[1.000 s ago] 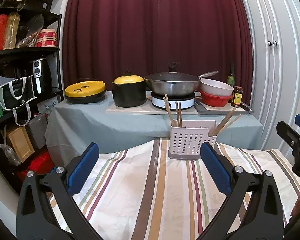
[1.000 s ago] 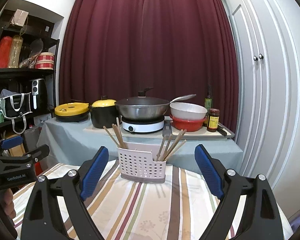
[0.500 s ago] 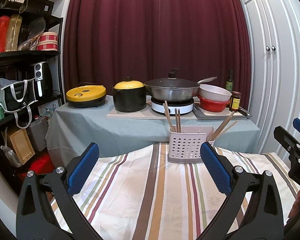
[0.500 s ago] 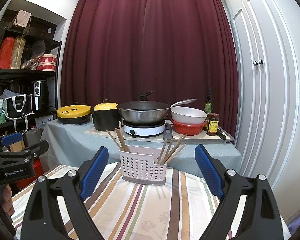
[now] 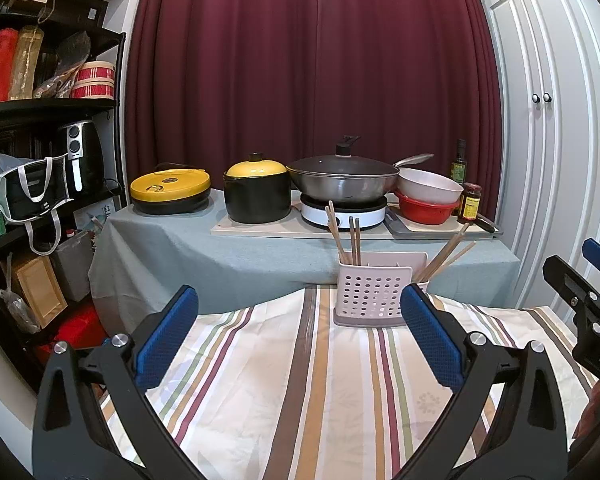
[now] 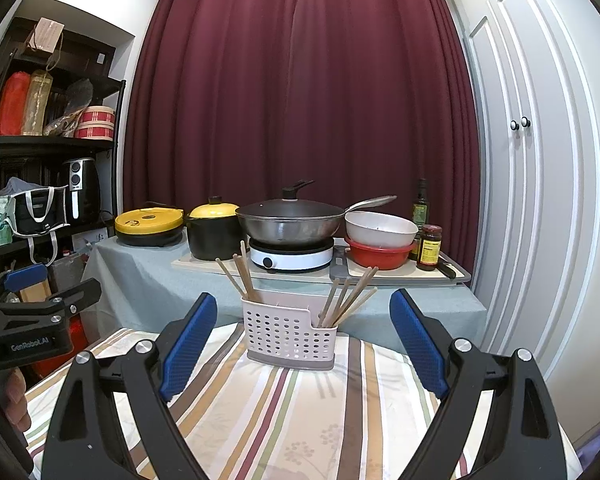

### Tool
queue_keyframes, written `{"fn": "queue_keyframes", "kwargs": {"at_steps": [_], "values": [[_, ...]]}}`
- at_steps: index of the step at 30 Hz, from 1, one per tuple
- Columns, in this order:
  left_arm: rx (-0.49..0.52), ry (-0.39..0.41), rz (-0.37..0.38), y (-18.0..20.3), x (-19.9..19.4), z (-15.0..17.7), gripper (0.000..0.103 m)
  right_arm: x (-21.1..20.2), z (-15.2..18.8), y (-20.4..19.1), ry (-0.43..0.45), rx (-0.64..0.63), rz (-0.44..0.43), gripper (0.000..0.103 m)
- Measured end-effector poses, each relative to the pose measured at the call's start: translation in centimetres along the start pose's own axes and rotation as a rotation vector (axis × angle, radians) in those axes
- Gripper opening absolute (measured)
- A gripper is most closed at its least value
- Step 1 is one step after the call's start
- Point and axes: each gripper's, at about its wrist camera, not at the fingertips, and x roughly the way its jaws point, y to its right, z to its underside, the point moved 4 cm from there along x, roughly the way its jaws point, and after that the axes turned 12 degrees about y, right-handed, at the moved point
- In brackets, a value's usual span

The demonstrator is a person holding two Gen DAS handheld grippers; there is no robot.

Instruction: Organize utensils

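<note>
Two grippers hover low over the striped cloth (image 6: 300,408) on the near bench, both short of the utensil caddy (image 6: 290,336), which serves as the landmark. Nearest the camera, the right gripper (image 6: 303,344) has its blue-padded fingers (image 6: 188,346) spread wide with nothing between them, the caddy showing in the gap but well beyond the tips. The left gripper (image 5: 299,334) is likewise wide and empty, its fingers (image 5: 167,338) reaching toward the caddy's left side without touching it. The white perforated caddy stands upright on the cloth near the bench's far edge. Wooden chopsticks (image 6: 242,276) lean out of its left compartment, and a second bunch of chopsticks (image 6: 350,294) fans from the smaller right compartment. Behind the caddy stands a second bench under a grey cloth (image 6: 148,276), carrying a yellow-lidded black pot (image 6: 214,228), a lidded wok (image 6: 290,224) on a white cooker, and stacked bowls (image 6: 380,240). A dark red curtain (image 6: 300,100) hangs behind everything.
</note>
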Motion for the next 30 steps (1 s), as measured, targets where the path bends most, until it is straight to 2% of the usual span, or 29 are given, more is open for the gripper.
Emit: {"fn": "queue_keyframes", "kwargs": {"at_steps": [30], "values": [[0.017, 0.02, -0.022, 0.06, 0.47, 0.01, 0.099, 0.34, -0.06, -0.33, -0.006, -0.001, -0.006, 0.086]]}}
